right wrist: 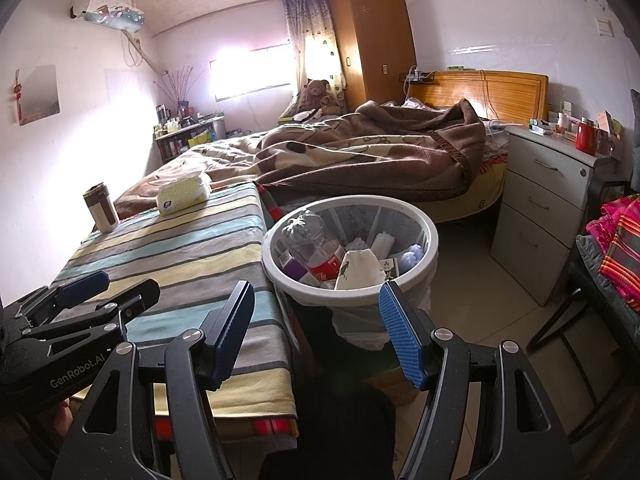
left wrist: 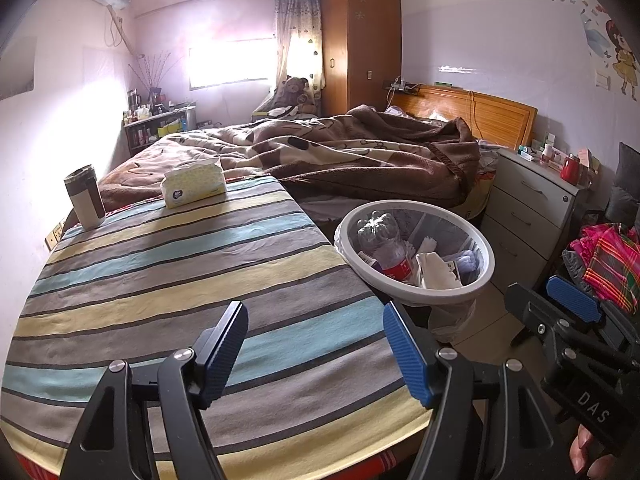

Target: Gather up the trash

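Note:
A white waste basket (left wrist: 486, 276) (right wrist: 430, 236) stands on the floor beside the striped table (left wrist: 160, 280) (right wrist: 180, 248). It holds a crushed plastic bottle (left wrist: 384, 240) (right wrist: 316, 246), crumpled paper (left wrist: 436, 270) (right wrist: 360, 270) and small cartons. My left gripper (left wrist: 316, 354) is open and empty, low over the table's near edge. My right gripper (right wrist: 318, 334) is open and empty, just in front of the basket. The right gripper also shows in the left wrist view (left wrist: 560, 304), and the left gripper in the right wrist view (right wrist: 108, 284).
A tissue pack (left wrist: 194, 182) (right wrist: 184, 192) and a travel mug (left wrist: 85, 196) (right wrist: 101, 208) sit at the table's far end. A bed with a brown blanket (left wrist: 340, 152) lies behind. A grey drawer unit (right wrist: 548, 200) and a chair with colourful cloth (left wrist: 608, 264) stand at the right.

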A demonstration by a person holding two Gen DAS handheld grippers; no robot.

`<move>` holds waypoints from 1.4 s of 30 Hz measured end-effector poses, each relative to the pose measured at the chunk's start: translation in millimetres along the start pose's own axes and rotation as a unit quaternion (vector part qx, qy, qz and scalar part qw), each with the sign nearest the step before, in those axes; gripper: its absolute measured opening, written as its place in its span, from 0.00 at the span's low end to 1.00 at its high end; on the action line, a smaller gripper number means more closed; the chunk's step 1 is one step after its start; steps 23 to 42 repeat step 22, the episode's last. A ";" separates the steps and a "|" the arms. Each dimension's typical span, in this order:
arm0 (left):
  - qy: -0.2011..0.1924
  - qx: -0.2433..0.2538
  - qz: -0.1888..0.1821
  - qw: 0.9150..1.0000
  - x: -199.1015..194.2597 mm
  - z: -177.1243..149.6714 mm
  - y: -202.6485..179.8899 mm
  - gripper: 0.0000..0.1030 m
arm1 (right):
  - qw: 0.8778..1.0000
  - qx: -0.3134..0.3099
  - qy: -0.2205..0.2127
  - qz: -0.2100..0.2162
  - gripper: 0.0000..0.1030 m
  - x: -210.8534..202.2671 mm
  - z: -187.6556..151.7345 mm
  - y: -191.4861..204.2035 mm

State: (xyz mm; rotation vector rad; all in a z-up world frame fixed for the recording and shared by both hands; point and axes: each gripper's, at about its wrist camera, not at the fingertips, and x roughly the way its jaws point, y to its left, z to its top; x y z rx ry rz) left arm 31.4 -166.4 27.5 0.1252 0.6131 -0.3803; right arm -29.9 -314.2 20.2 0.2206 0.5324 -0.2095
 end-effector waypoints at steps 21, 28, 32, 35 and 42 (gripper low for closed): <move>0.002 -0.005 -0.001 1.000 -1.0 -2.4 -0.8 0.68 | 1.000 -0.003 0.002 0.000 0.64 0.4 0.1 2.3; 0.003 -0.006 0.000 1.000 -1.0 -2.6 -0.8 0.68 | 1.000 -0.003 0.002 0.000 0.64 0.1 0.2 1.9; 0.003 -0.006 0.000 1.000 -1.0 -2.6 -0.8 0.68 | 1.000 -0.003 0.002 0.000 0.64 0.1 0.2 1.9; 0.003 -0.006 0.000 1.000 -1.0 -2.6 -0.8 0.68 | 1.000 -0.003 0.002 0.000 0.64 0.1 0.2 1.9; 0.003 -0.006 0.000 1.000 -1.0 -2.6 -0.8 0.68 | 1.000 -0.003 0.002 0.000 0.64 0.1 0.2 1.9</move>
